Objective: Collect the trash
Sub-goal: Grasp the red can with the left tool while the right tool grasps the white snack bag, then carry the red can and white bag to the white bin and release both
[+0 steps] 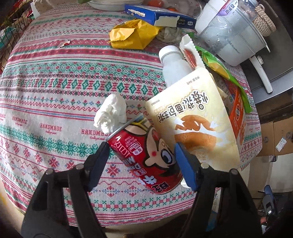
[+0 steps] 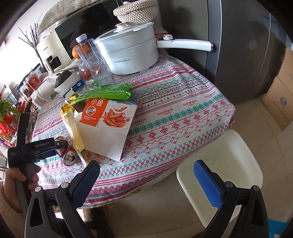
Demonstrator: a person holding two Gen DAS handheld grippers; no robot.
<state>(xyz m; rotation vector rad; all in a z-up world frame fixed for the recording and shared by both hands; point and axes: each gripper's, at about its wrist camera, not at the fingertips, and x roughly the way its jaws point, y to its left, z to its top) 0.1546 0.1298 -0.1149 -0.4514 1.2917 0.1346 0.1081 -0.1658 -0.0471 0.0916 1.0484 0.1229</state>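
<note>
A red drink can [image 1: 146, 157] with a cartoon face lies tilted between the fingers of my left gripper [image 1: 141, 148], which is shut on it just above the patterned tablecloth [image 1: 55, 91]. A crumpled white tissue [image 1: 111, 115] sits at the can's open end. A cream snack bag [image 1: 194, 120] leans beside it, with a white bottle [image 1: 174, 65] behind. In the right wrist view the can [image 2: 68, 154] shows in the left gripper [image 2: 55, 146]. My right gripper [image 2: 146, 169] is open and empty over the table's front edge, near an orange-and-white snack bag [image 2: 106, 126].
A yellow wrapper [image 1: 133, 34], a blue box [image 1: 157, 16] and a green wrapper [image 2: 108, 92] lie on the table. A white electric pot [image 2: 131, 53] and a clear plastic bottle [image 2: 95, 64] stand at the back. A white stool [image 2: 221, 164] stands below the table edge.
</note>
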